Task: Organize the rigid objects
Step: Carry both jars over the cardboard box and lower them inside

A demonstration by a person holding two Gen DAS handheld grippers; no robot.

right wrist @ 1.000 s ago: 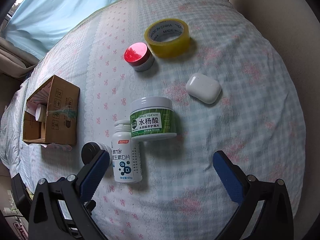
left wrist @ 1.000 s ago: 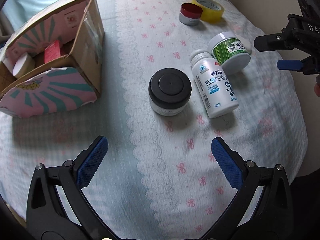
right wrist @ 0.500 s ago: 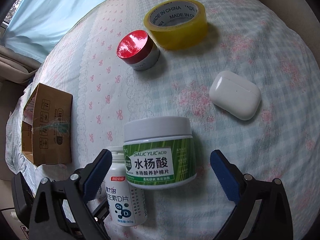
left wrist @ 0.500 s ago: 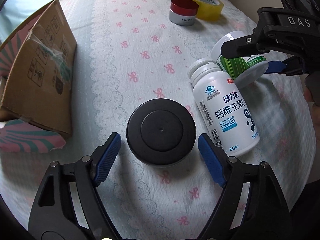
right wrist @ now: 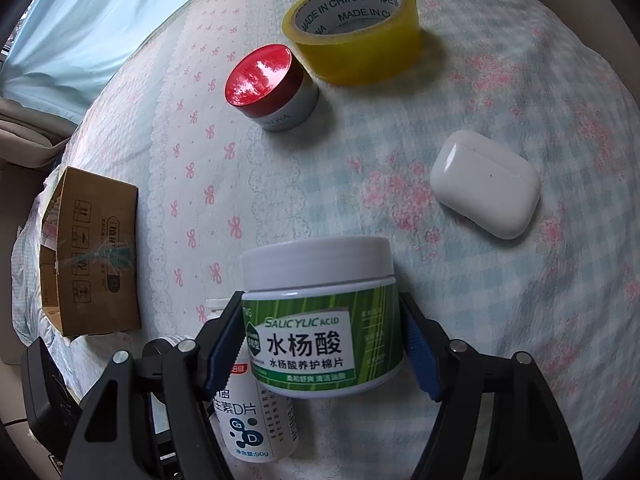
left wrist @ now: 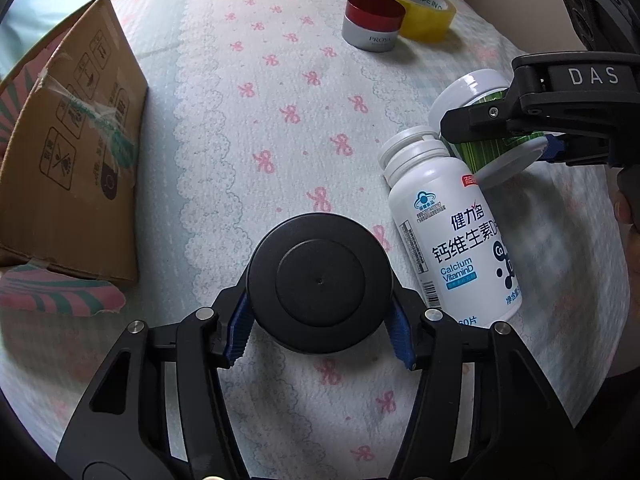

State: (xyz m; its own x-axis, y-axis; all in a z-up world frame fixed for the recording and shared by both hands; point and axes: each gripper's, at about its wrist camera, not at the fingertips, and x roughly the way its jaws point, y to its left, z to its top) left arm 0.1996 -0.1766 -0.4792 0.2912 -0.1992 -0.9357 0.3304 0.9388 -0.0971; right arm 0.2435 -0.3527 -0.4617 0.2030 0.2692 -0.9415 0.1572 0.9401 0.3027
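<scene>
My left gripper (left wrist: 320,330) is shut on a black-lidded jar (left wrist: 319,282) that stands on the bed; the blue pads press its two sides. My right gripper (right wrist: 322,350) is shut on a green-labelled salicylic acid jar (right wrist: 320,320) with a white lid; it also shows in the left wrist view (left wrist: 486,128). A white calcium vitamin D bottle (left wrist: 450,228) lies on its side between the two jars, touching the green jar. It shows partly behind my right gripper's left finger (right wrist: 256,412).
An open cardboard box (left wrist: 76,140) lies at the left on the bed (left wrist: 260,92), also in the right wrist view (right wrist: 94,248). A red-lidded jar (right wrist: 272,88), a yellow tape roll (right wrist: 354,28) and a white earbud case (right wrist: 484,188) lie further away.
Both grippers moved down and forward and closed: the left onto the black-lidded jar, the right onto the green-labelled jar. Both were open and apart from the jars before.
</scene>
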